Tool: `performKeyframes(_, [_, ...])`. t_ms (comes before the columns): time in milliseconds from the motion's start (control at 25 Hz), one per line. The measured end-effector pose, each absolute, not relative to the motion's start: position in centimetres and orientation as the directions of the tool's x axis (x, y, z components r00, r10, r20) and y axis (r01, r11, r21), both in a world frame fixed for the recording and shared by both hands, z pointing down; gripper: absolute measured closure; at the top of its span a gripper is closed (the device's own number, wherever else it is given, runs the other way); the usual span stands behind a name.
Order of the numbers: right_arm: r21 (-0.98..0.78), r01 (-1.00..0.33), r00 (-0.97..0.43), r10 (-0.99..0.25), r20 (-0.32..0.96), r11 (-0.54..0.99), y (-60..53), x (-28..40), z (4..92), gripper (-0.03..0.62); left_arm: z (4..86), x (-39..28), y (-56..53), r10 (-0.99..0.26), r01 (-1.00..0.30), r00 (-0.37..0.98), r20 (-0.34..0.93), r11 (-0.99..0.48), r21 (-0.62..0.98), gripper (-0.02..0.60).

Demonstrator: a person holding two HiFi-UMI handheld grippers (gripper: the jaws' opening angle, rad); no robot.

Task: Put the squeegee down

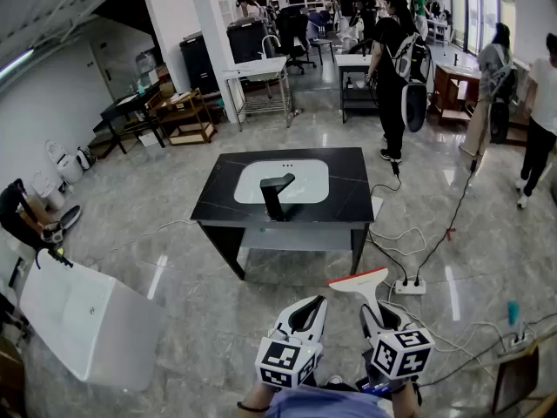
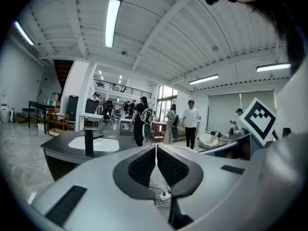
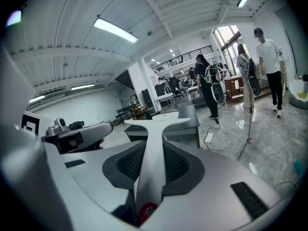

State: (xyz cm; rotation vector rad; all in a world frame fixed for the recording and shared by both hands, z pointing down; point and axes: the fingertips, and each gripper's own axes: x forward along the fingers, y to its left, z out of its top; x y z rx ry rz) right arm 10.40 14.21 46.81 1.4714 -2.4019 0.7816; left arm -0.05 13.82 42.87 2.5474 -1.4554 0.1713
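Observation:
My right gripper (image 1: 372, 313) is shut on the handle of a white squeegee (image 1: 359, 284), whose blade points forward over the floor in the head view. In the right gripper view the squeegee (image 3: 153, 143) runs up between the black pads, its T-shaped blade (image 3: 157, 122) level at the top. My left gripper (image 1: 305, 317) hangs beside it to the left, jaws shut with nothing between them; in its own view the pads (image 2: 144, 166) meet along a thin line. Ahead stands a black table (image 1: 218, 198) with a white inset sink (image 1: 305, 185) and a black faucet (image 1: 274, 195).
A white bathtub (image 1: 87, 320) lies at the left. Cables and a power strip (image 1: 409, 286) trail over the glossy floor at the right. Several people (image 1: 392, 68) stand beyond the table. Shelves and desks (image 1: 183, 116) line the back left.

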Motion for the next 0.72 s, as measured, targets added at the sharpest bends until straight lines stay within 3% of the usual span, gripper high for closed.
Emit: performKeyframes(720, [-0.355, -0.861, -0.498, -0.75, 0.435, 0.365, 15.7, 9.3, 47.4, 0.493, 44.0, -1.1, 15.7, -0.844, -0.871, 0.491, 0.215, -0.477, 0.118, 0.56])
